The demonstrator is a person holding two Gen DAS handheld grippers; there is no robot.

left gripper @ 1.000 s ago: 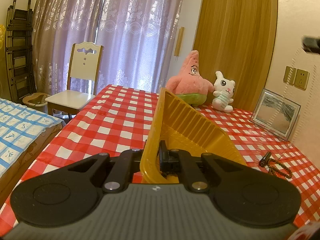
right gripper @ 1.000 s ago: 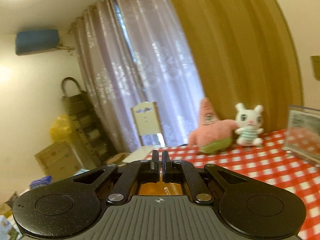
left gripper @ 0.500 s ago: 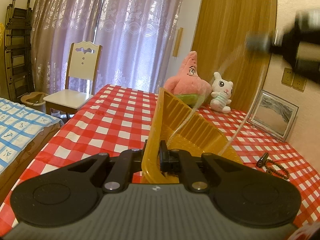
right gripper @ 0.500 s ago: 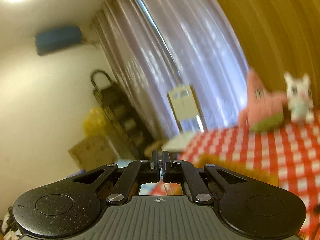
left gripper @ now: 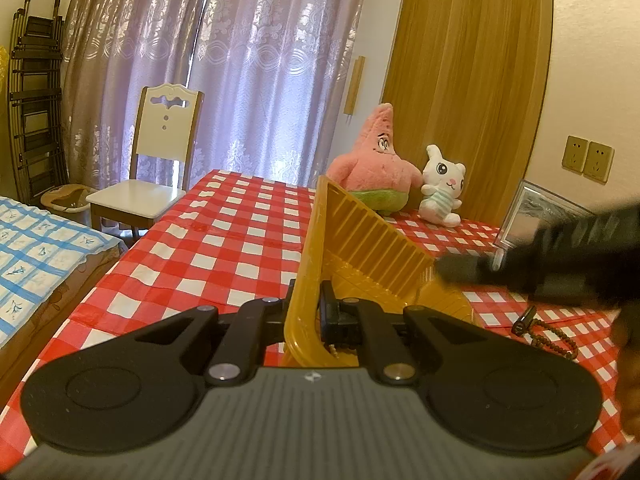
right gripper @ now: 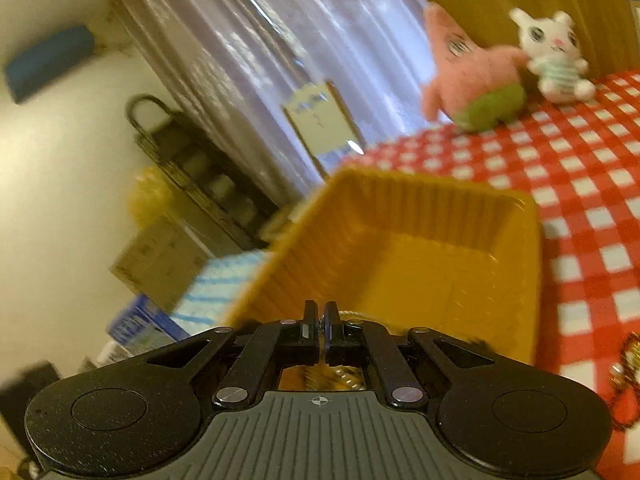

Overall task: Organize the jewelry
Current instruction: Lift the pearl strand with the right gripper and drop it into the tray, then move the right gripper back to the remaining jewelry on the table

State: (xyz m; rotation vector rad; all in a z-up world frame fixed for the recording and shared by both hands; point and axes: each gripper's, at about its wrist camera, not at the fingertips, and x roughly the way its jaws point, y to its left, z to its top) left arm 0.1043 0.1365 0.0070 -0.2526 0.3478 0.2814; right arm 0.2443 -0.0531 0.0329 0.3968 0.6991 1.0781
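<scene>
Jewelry chain (right gripper: 346,376), pale and beaded, hangs from the right gripper (right gripper: 321,328), whose fingers are closed on it, above the yellow tray (right gripper: 420,256). Left gripper (left gripper: 310,316) has its fingers clamped on the tray's near rim, tilting the tray up off the checkered counter (left gripper: 224,240). A dark beaded bracelet (left gripper: 548,330) lies on the counter at 3 o'clock from the tray. Two plush toys (left gripper: 376,168) sit at 12 o'clock.
</scene>
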